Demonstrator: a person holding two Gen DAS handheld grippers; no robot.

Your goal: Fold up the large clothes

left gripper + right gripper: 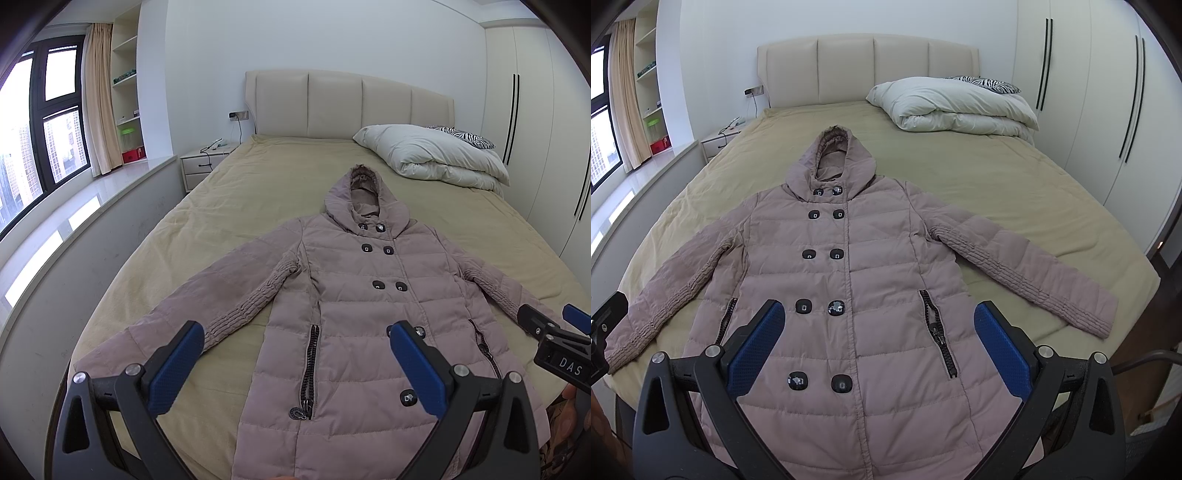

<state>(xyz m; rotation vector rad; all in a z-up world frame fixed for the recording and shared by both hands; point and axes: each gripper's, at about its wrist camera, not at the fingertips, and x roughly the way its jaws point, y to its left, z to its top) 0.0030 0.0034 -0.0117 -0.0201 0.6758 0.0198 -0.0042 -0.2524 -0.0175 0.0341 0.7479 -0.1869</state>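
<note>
A dusty pink hooded puffer coat (354,314) lies flat and face up on the bed, buttoned, with both sleeves spread out to the sides; it also fills the right wrist view (864,280). My left gripper (295,343) is open and empty, held above the coat's lower left part. My right gripper (879,325) is open and empty, held above the coat's lower front. The right gripper also shows at the right edge of the left wrist view (554,325).
The bed has a beige sheet (236,192) and a padded headboard (347,103). A folded white duvet (956,107) and a zebra pillow (982,83) lie at the far right. A nightstand (201,166) and window ledge stand left, wardrobes (1108,92) right.
</note>
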